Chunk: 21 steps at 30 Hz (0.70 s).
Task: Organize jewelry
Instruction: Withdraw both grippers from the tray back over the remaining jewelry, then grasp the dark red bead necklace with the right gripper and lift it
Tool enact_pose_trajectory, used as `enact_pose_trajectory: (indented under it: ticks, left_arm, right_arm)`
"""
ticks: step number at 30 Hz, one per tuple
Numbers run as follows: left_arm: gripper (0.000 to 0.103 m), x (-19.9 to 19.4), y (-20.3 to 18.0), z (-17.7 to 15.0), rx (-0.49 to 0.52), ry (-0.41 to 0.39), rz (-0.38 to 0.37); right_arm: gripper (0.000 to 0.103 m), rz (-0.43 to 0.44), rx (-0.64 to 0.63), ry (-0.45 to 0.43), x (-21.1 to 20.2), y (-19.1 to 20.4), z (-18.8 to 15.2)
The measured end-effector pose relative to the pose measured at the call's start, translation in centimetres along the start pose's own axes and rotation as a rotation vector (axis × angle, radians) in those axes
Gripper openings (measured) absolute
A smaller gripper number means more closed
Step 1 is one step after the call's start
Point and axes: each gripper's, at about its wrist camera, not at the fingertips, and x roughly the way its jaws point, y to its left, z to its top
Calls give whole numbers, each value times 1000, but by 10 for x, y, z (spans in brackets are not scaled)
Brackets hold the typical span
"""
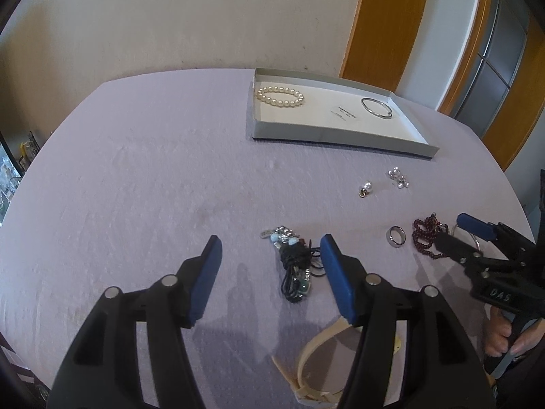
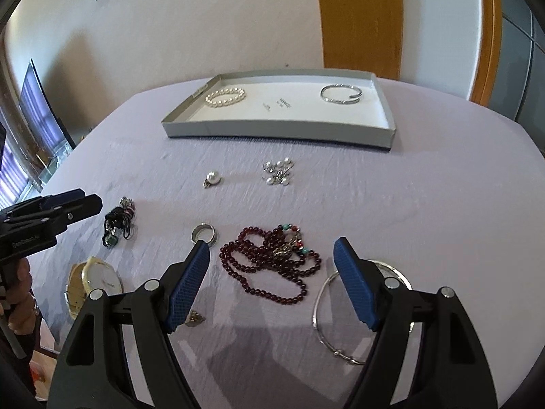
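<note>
Left gripper [image 1: 270, 242], jaws apart, nothing clamped, poised over the lilac cloth [image 1: 143, 177]. Black cord bundle [image 1: 294, 266] with pale beads between the blue pads, nearer the right pad, whether touching it impossible to tell. Cream watch strap [image 1: 316, 368] at 6 o'clock from the bundle, partly under the right finger. Single pearl earring [image 1: 365, 188] at 1 o'clock from the bundle, with a pearl cluster [image 1: 398, 177] just beside it at 2 o'clock. Grey tray [image 1: 340, 138] at 12 o'clock near the table's far edge, holding a pearl bracelet [image 1: 280, 95] in its left part and a silver bangle [image 1: 376, 106] in its right part, well apart. Steel ring [image 1: 395, 237] at 3 o'clock from the bundle, just beside the red bead necklace [image 1: 425, 242]. Right gripper [image 2: 270, 247], jaws likewise apart and empty, hanging over the necklace, which lies between the pads, apart from both. Thin silver hoop [image 2: 327, 310] at 4 o'clock from the necklace, partly under the right finger. Gold-rimmed watch face [image 2: 100, 281] at 8 o'clock from the ring, near the table's edge.
</note>
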Motion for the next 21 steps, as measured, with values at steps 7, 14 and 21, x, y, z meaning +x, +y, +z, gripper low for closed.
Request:
enact_pose_trajectory:
  ticks: [7, 14, 21]
  left_arm:
    - [61, 7, -5, -2, 7, 13, -7]
    - [61, 13, -5, -1, 6, 26, -9]
    - [61, 15, -4, -1, 10, 33, -14]
  right_arm:
    - [77, -37, -58, 14, 12, 11, -2]
    - [77, -26, -75, 59, 22, 12, -1]
    - [66, -60, -115, 64, 23, 13, -2]
